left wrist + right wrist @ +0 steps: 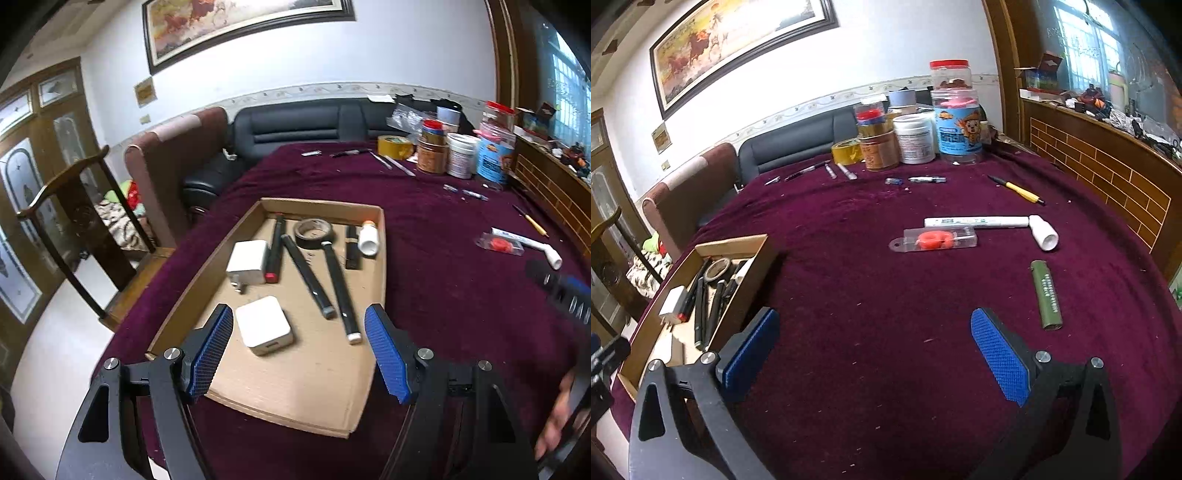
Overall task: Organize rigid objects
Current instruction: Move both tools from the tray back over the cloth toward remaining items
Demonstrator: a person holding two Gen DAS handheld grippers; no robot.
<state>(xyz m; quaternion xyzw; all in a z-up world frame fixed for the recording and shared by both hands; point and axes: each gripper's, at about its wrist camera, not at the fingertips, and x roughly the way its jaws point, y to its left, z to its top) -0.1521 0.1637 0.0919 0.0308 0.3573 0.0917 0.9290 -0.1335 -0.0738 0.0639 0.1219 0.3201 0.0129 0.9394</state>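
A shallow cardboard tray [325, 208] lies on the maroon tablecloth and holds two white chargers [263, 325], black sticks [308, 282], a tape roll [314, 229] and a white tube [368, 238]. My left gripper [299, 317] is open and empty above the tray's near part, astride the near charger. My right gripper [875, 321] is open and empty over bare cloth. Ahead of it lie a green cylinder [1047, 294], a clear packet with a red part [932, 239], a white marker [977, 222] and a white elbow pipe [1044, 232]. The tray also shows in the right wrist view [746, 242].
Jars, tubs [955, 125] and a yellow tape roll [846, 150] stand at the table's far side, with pens and small parts [925, 180] scattered before them. A yellow pen [1017, 190] lies at the right. A black sofa [295, 125] and a wooden chair [74, 206] stand beyond the table.
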